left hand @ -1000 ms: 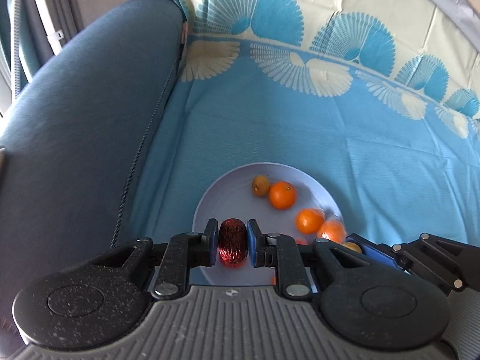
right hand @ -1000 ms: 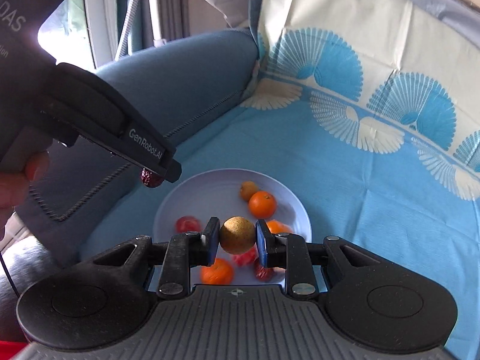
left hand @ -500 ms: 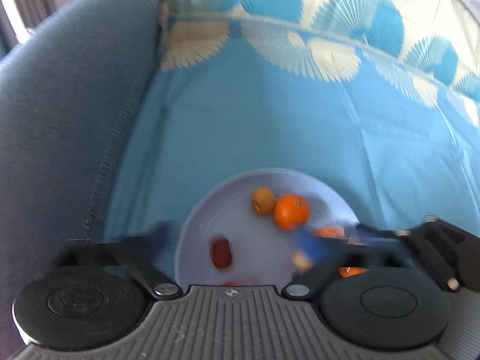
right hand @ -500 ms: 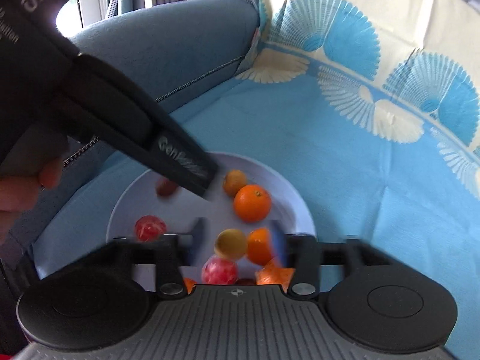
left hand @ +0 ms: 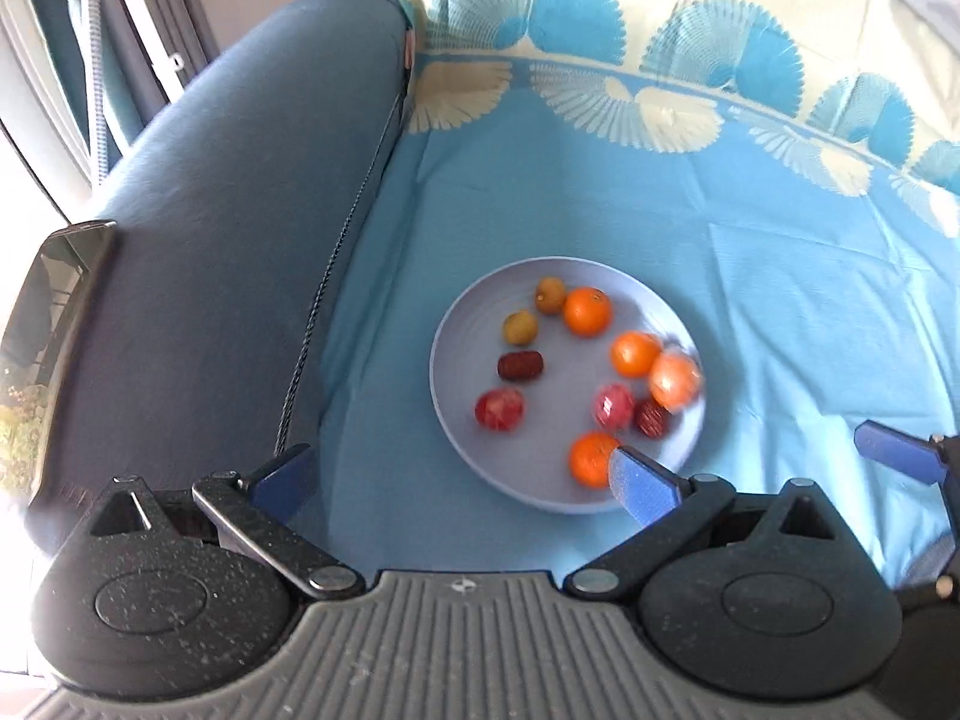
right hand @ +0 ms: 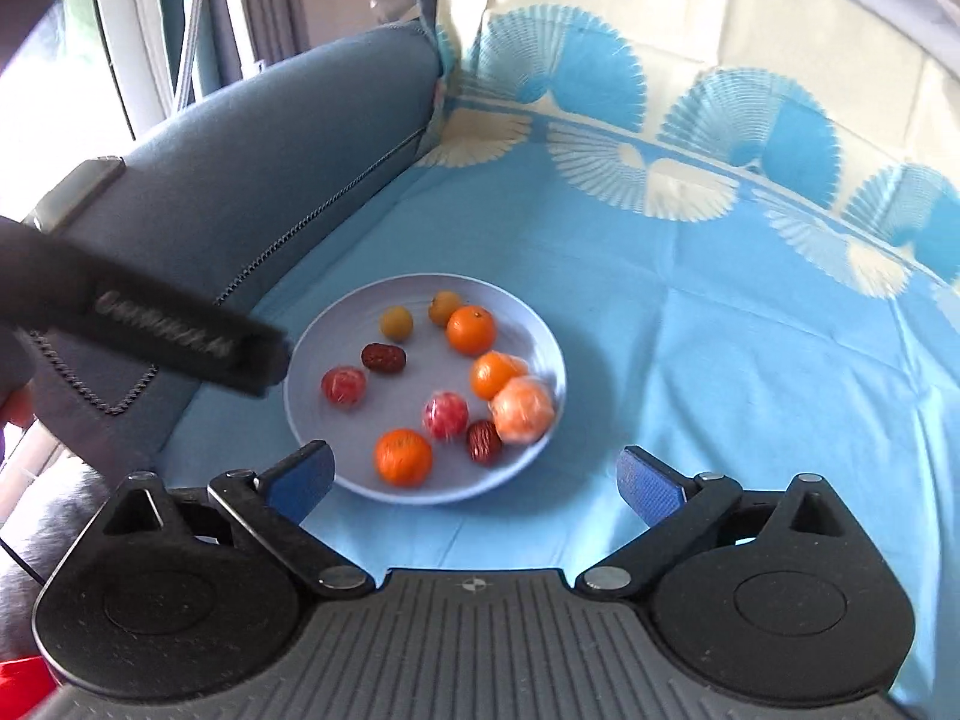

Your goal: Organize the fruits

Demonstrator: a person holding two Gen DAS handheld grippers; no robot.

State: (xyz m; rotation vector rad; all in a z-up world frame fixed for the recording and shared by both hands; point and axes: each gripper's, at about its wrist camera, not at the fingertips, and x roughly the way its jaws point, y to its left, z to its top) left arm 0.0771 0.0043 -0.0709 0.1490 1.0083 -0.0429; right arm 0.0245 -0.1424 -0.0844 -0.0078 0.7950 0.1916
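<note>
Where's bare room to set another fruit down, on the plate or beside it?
On the plate: the near-left patch between the dark date, left red fruit and front orange. Its right half is crowded. The blue cloth right of the plate is bare.

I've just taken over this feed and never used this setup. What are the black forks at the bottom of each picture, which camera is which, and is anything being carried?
Each picture comes from a camera mounted on a hand-held gripper, looking along its two blue-padded fingers. One view belongs to the left gripper, the other to the right gripper. Both stand wide open and carry nothing. Ahead, on a light blue patterned cloth, sits a round pale blue plate holding small fruits: orange mandarins, yellowish-brown round ones, dark red dates and red-pink ones. The blurred black bar in the right view is the other gripper.
</note>
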